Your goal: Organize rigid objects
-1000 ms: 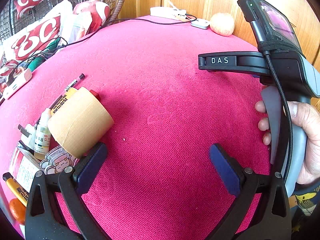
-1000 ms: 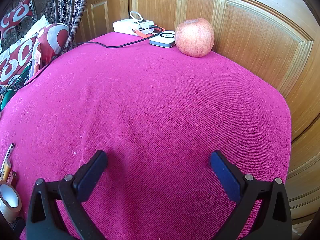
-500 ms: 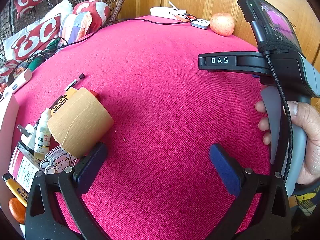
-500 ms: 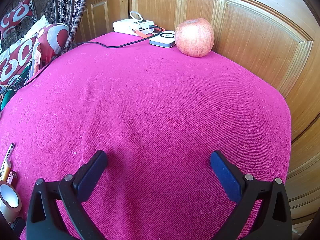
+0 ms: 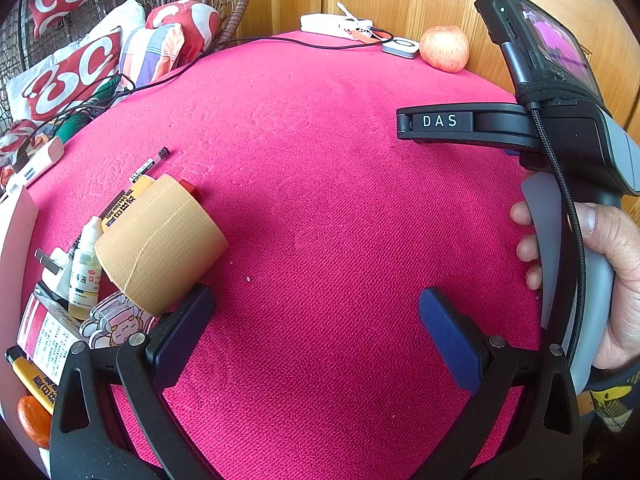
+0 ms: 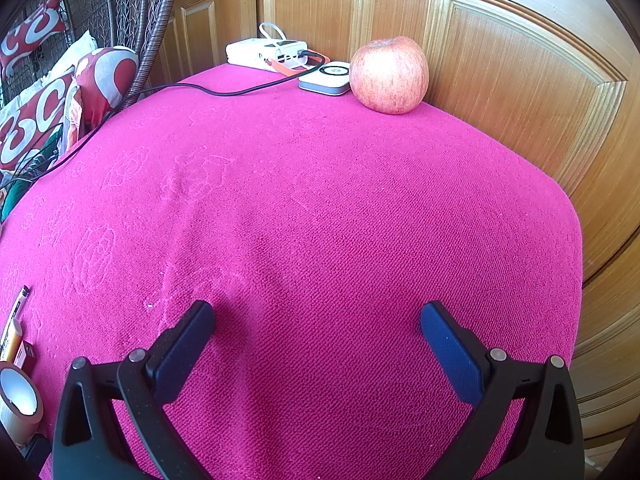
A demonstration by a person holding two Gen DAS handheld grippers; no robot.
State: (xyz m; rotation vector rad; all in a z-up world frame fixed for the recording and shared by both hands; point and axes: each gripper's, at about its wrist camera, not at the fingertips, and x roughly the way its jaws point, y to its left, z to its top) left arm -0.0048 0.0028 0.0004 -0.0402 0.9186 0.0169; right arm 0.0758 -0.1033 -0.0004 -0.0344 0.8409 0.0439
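Left tool (image 5: 316,312) wide open, nothing between its fingers, over the magenta table (image 5: 340,200). Its left finger sits right at the tape roll (image 5: 160,248); contact or a small gap, cannot tell. Tape roll lies on its side at the table's left, tan, partly over a yellow-black box (image 5: 120,204) and a small red block (image 5: 189,191). A pen (image 5: 150,164) lies just beyond the box, pointing away. Left of the roll: a dropper bottle (image 5: 85,270), a white plug (image 5: 54,266), a printed red-white box (image 5: 44,334), a cartoon sticker (image 5: 118,322), a yellow tube (image 5: 30,376) and an orange item (image 5: 34,420) at the frame edge, all crowded close together.

Right tool (image 6: 318,336) also wide open, holding nothing, over bare cloth mid-table. In the left view its body with the "DAS" label (image 5: 440,121) shows at the right, gripped by the right hand (image 5: 612,276).

Far end of the table, against the wooden door (image 6: 500,80): an apple (image 6: 389,75), touching or just beside a small white-grey device (image 6: 329,78), then a white power bank (image 6: 266,54) with a black cable (image 6: 200,90) running off the table's left. Right view also catches the tape roll (image 6: 18,400) at its lower left corner, well apart from the right tool. Red-white cushions (image 5: 68,76) sit beyond the table's left edge.
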